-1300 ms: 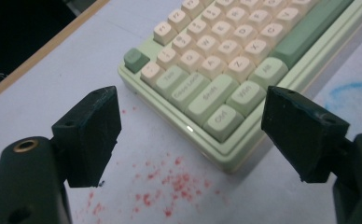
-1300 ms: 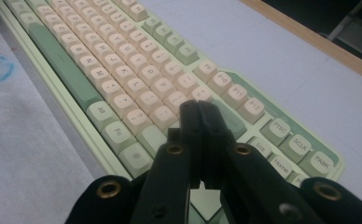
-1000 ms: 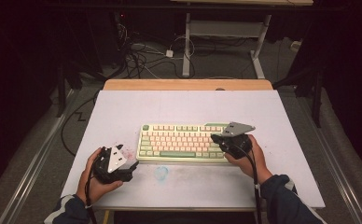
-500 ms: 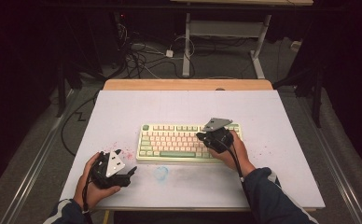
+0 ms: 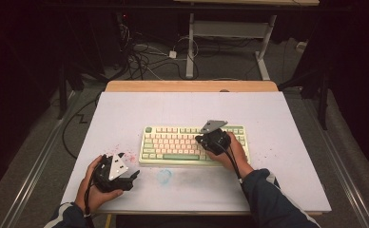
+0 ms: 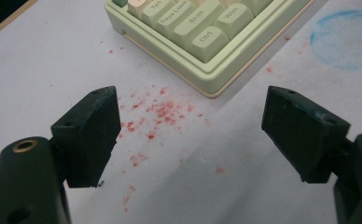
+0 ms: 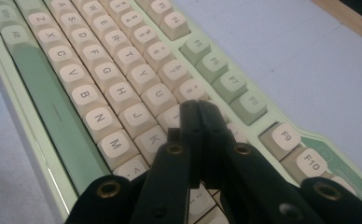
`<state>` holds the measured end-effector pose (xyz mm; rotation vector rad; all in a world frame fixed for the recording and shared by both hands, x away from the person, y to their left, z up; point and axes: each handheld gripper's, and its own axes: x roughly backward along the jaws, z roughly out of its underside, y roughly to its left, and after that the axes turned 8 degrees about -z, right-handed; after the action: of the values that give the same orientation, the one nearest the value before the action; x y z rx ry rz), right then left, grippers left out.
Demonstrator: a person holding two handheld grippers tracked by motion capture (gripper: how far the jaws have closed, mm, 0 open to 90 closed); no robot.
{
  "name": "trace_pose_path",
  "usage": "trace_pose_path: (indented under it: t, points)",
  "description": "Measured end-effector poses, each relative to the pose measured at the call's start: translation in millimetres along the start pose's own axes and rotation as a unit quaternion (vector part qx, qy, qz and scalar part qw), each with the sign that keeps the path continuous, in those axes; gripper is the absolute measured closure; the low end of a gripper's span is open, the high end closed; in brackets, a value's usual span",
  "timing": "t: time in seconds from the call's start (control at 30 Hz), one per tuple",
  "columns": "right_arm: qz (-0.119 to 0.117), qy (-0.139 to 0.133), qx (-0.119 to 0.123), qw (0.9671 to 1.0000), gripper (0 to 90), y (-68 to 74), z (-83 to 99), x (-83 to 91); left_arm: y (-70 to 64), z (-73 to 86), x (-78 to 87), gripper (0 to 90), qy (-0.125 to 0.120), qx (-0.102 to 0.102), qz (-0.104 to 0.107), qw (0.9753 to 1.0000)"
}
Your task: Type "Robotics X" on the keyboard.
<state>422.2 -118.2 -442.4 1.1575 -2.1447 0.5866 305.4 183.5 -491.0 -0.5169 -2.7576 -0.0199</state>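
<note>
We see a wide worktop (image 5: 277, 156) under a pale sheet, with a bare wooden strip along its far edge. Near its middle, a little toward the person's side, lies a pale green keyboard (image 5: 173, 145) with cream keys, set square to the worktop edge.

Our right tongs (image 5: 202, 139) sit over the right half of the keyboard, held from behind by the right hand (image 5: 232, 152), whose dark sleeve comes in from the bottom. In the right gripper view the two black jaws are pressed flat together with nothing between them, and their joined tip (image 7: 199, 108) is down on the cream keys (image 7: 123, 93) around U, I and K, beside the row of green function keys. We cannot tell from here whether a key is actually pressed down.

Our left tongs (image 5: 136, 174) rest low on the worktop near the front left, clear of the keyboard's near left corner, gripped by the left hand (image 5: 93, 187). In the left gripper view the jaws stand wide apart and hold nothing, and between them we see the sheet and the keyboard corner (image 6: 207, 81) with Ctrl, Shift and Caps Lock.

A blue chalky ring (image 5: 164, 175) marks the sheet just in front of the keyboard, and red specks (image 6: 158, 114) are scattered by that corner.
</note>
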Motion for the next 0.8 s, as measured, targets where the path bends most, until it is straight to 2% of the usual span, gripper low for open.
trace_pose_path:
  t: [0.2,0.23,0.33,0.37,0.4,0.47,0.53,0.6,0.73,0.77,0.8]
  points:
    - [0.003,0.01,-0.008,0.9999,90.0,-2.1,2.7,-4.8,0.0,1.2,-0.4,18.2,0.005,-0.005,-0.001,1.0]
    - [0.006,0.019,-0.005,0.9998,90.0,-2.0,2.9,-6.4,-0.2,1.4,-0.6,18.2,0.005,-0.004,0.0,1.0]
    - [0.004,0.017,0.002,0.9998,90.0,0.0,2.5,-5.3,-0.5,1.3,-0.5,18.2,0.005,-0.003,0.001,1.0]
    - [0.004,-0.005,-0.008,1.0,90.0,-0.8,2.4,1.6,-0.3,1.5,-0.5,18.2,0.006,-0.004,0.0,1.0]
    - [0.004,-0.005,-0.008,1.0,90.0,-0.8,2.4,1.6,-0.2,1.5,-0.6,18.2,0.007,-0.004,0.0,1.0]
    - [0.0,-0.027,-0.018,0.9995,90.0,-2.1,3.2,10.8,-0.3,1.7,-1.2,18.2,0.008,-0.004,-0.001,1.0]
    - [-0.001,-0.031,-0.019,0.9993,90.0,-2.3,3.5,14.0,-0.8,2.1,-1.5,18.2,0.007,-0.006,-0.001,1.0]
    - [-0.004,-0.046,-0.024,0.9986,89.8,-2.1,4.1,20.3,-0.7,2.1,-1.8,18.2,0.01,-0.007,-0.001,0.9999]
    - [-0.005,-0.069,-0.016,0.9974,85.4,-0.6,4.2,31.4,0.0,2.5,-2.4,18.2,0.016,-0.011,-0.002,0.9998]
    - [0.005,-0.073,-0.012,0.9972,80.7,1.0,4.3,36.8,0.4,2.5,-2.3,18.4,0.018,-0.012,-0.002,0.9998]
    - [0.005,-0.073,-0.012,0.9972,80.7,1.0,4.3,36.8,0.5,2.5,-2.5,18.4,0.018,-0.01,-0.003,0.9998]
